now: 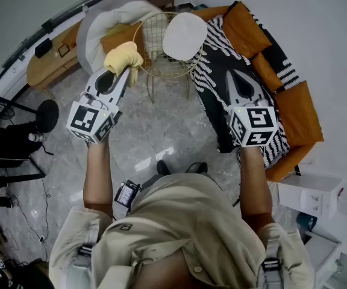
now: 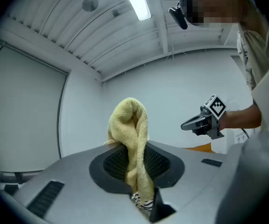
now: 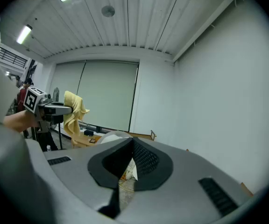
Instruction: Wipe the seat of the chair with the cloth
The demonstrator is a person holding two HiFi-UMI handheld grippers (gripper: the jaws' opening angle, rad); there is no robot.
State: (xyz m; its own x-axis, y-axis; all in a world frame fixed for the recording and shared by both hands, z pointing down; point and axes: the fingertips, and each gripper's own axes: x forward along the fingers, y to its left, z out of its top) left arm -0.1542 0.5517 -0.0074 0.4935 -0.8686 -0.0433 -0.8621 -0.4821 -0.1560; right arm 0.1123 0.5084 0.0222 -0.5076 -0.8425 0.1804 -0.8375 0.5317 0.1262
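A gold wire chair (image 1: 156, 58) with a round white seat pad (image 1: 184, 35) stands on the floor ahead of me. My left gripper (image 1: 124, 71) is held up in front of it, shut on a yellow cloth (image 1: 123, 58) that bunches above the tips. In the left gripper view the cloth (image 2: 130, 129) runs down between the jaws and droops over them. My right gripper (image 1: 231, 72) is raised over the patterned blanket, jaws together with nothing in them. Seen in the right gripper view, the left gripper (image 3: 62, 109) carries the cloth (image 3: 74, 111) at the left.
An orange sofa (image 1: 294, 101) with a black-and-white blanket (image 1: 221, 59) lies to the right of the chair. A pale round seat (image 1: 98, 23) and a wooden table (image 1: 47, 65) stand behind left. A black stand (image 1: 44, 116) is at the left, a white cabinet (image 1: 312, 194) at the right.
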